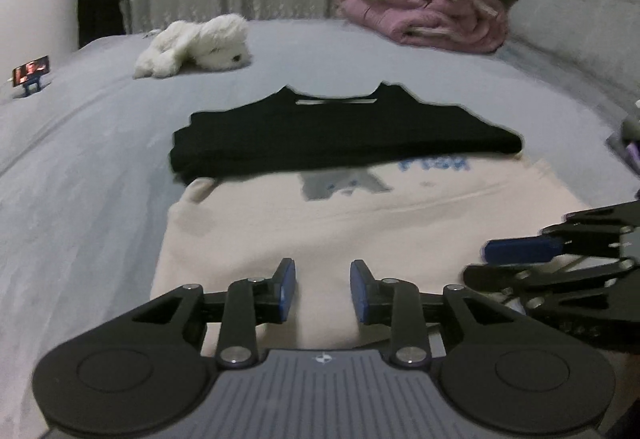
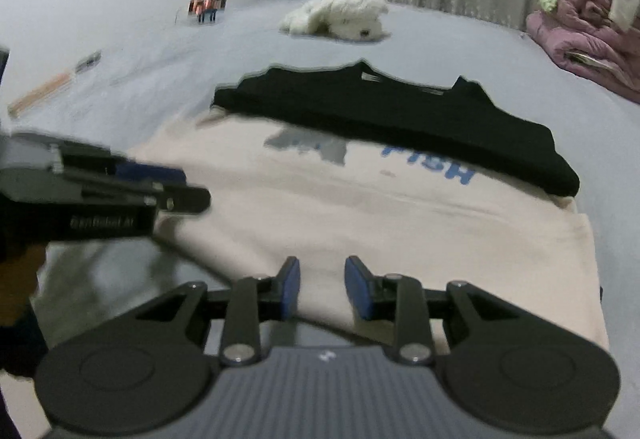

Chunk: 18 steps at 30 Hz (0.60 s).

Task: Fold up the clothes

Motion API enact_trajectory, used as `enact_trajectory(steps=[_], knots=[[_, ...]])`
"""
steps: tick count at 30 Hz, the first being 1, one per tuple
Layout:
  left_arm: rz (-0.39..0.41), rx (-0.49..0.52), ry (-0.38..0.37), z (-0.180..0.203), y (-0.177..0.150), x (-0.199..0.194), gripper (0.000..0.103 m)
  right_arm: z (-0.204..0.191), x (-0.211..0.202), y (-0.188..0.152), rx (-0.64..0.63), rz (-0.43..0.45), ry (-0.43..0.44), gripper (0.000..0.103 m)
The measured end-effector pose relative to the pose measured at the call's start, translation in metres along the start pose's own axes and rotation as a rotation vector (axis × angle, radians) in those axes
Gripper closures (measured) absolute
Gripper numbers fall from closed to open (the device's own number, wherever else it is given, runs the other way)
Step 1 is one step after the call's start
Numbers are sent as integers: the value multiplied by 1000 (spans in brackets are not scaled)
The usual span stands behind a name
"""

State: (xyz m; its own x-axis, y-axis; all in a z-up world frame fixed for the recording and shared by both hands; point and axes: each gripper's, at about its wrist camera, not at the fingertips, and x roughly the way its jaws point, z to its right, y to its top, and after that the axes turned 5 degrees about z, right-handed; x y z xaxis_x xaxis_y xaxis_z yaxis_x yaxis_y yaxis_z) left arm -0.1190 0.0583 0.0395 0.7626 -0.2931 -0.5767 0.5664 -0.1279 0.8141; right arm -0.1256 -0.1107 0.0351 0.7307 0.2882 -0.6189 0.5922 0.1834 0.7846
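Your left gripper (image 1: 322, 289) and right gripper (image 2: 322, 287) both hang partly open over the cream shirt (image 1: 360, 227), gripping nothing. A folded black shirt (image 2: 400, 127) overlaps its far edge on the bed (image 1: 80, 159). Only the right view shows a pale stick (image 2: 40, 95) (blurred).

At the bottom of the frame the right gripper (image 2: 322, 287) has its jaws apart with nothing between them, above a cream shirt (image 2: 400, 215) lying flat on the bed (image 2: 440, 39). A folded black shirt (image 2: 400, 119) lies over its far edge. The left gripper (image 2: 176, 191) enters from the left.
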Motion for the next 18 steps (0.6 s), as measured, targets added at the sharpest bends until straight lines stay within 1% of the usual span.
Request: enact_trajectory(steps=[2,5,7,10,13,15,17,18], knots=[[-27,5,7,1,-2,9,68,-5,2,-1,-32,0,11,75],[-24,-8,12,-3,3,18,68,-10,15,0,-93,-6,-17,73],[-22,-41,14,-9,9,21,68,-8,22,6,-115,3,-29,70],[-30,-95,10,-22,16,29,68,11,30,13,-51,-1,-30,68],[-35,-174,-15,-37,20,30,68,25,33,15,-9,2,-19,67],[-25,-218,-32,-44,23,27,68,31,31,17,13,8,-20,67],[-4,-222,-29,-48,26,25,66,37,29,18,44,22,-25,67],[-8,-220,-27,-49,26,27,66,40,29,19,55,27,-19,67]])
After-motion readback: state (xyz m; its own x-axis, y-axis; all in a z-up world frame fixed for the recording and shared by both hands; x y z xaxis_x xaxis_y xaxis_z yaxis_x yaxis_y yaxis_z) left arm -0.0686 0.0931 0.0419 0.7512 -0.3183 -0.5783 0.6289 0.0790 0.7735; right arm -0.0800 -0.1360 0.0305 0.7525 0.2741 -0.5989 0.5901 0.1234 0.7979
